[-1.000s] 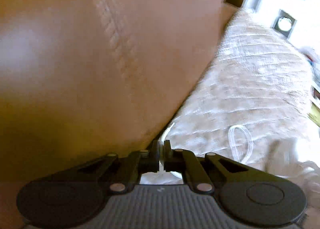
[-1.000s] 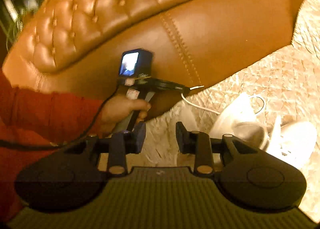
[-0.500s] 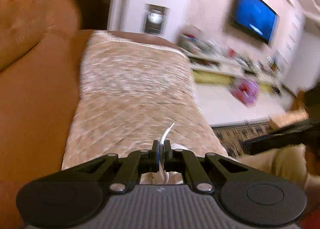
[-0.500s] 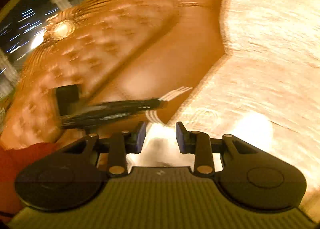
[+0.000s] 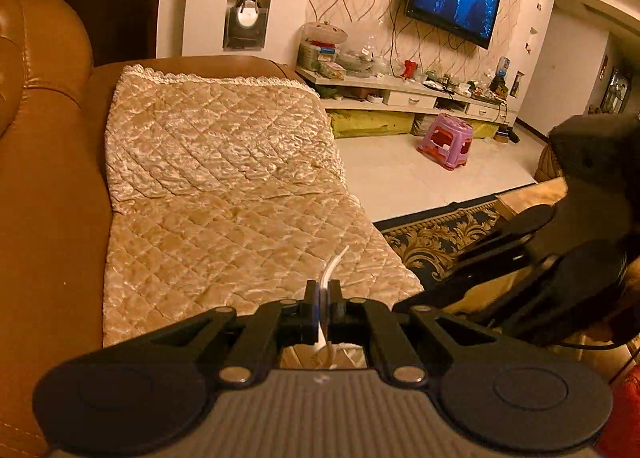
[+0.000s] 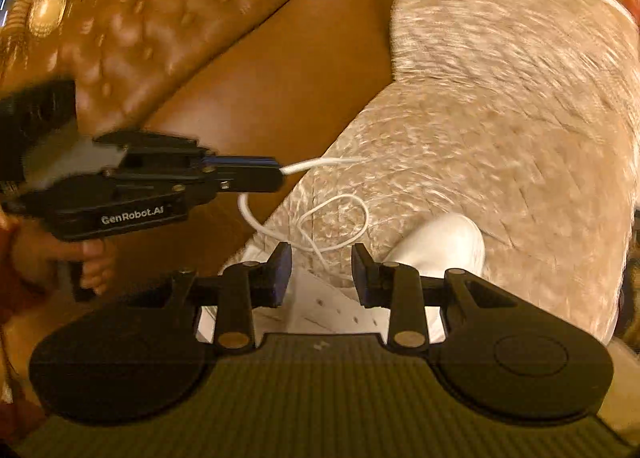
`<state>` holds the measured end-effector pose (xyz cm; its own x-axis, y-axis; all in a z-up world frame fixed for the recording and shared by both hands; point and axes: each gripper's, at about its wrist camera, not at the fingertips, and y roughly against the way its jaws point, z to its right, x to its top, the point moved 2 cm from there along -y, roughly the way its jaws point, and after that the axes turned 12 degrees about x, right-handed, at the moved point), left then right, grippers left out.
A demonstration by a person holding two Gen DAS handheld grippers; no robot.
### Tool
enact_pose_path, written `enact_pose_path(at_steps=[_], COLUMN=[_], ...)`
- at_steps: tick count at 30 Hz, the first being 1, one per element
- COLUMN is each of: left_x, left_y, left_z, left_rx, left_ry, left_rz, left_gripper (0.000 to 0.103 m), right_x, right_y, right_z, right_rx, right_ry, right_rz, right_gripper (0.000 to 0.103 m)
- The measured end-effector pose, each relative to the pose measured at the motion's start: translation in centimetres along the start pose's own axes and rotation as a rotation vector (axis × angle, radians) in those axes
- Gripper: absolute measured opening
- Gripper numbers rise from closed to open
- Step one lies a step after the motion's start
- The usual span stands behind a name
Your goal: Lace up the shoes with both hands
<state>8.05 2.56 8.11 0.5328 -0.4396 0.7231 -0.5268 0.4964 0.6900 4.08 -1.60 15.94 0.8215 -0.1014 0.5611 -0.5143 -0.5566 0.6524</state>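
On the left of the right wrist view, the left hand-held gripper [image 6: 280, 173] is pinched tight on the white lace [image 6: 320, 163], whose tip sticks out past the fingertips toward the quilted cover [image 6: 500, 97]. The left wrist view confirms it: the lace end rises between the closed pads and the strand drops away below them. From that grip the lace hangs in a slack curve and runs down into a loose loop lying on the cover, near the seat's inner edge where the brown leather sofa [image 6: 280, 57] back begins.

Further right, the right hand-held gripper [image 6: 321, 276] hangs with its jaws apart and nothing between them, just above the white shoe [image 6: 440, 242]. The shoe lies on the cover toward the seat's front edge, its eyelet flap with a row of small holes showing directly under the open fingers.

The step in hand looks like drawing a lace end clear so it can be threaded. The next move probably calls for the right hand-held gripper to steady the eyelet flap, or take the slack, while the left one aims the tip at a hole.

Much is uncertain. The right wrist view is smeared by motion, the shoe is largely covered by the gripper body, and how many eyelets are already laced cannot be told.
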Motion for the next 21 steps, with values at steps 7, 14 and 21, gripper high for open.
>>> enact_pose_path(at_steps=[7,14,21], left_x=[1.2,1.9,3.0], left_y=[-0.7,-3.3,-5.0], left_z=[2.4,5.6,8.8], left_rx=[-0.106,-0.181,-0.218], left_ry=[-0.172,-0.422,-0.67], left_rz=[-0.075,-0.219,-0.339], left_gripper=[0.003,0.003,0.002], right_x=[-2.3,-7.2,-10.9], right_y=[1.6,5.5,6.4], right_z=[1.6,5.7,10.4], right_rx=[-0.073,-0.05,0.103], right_ry=[-0.067,-0.415,-0.818], right_rz=[0.035,0.187,0.353], right_gripper=[0.037,0.019,0.019])
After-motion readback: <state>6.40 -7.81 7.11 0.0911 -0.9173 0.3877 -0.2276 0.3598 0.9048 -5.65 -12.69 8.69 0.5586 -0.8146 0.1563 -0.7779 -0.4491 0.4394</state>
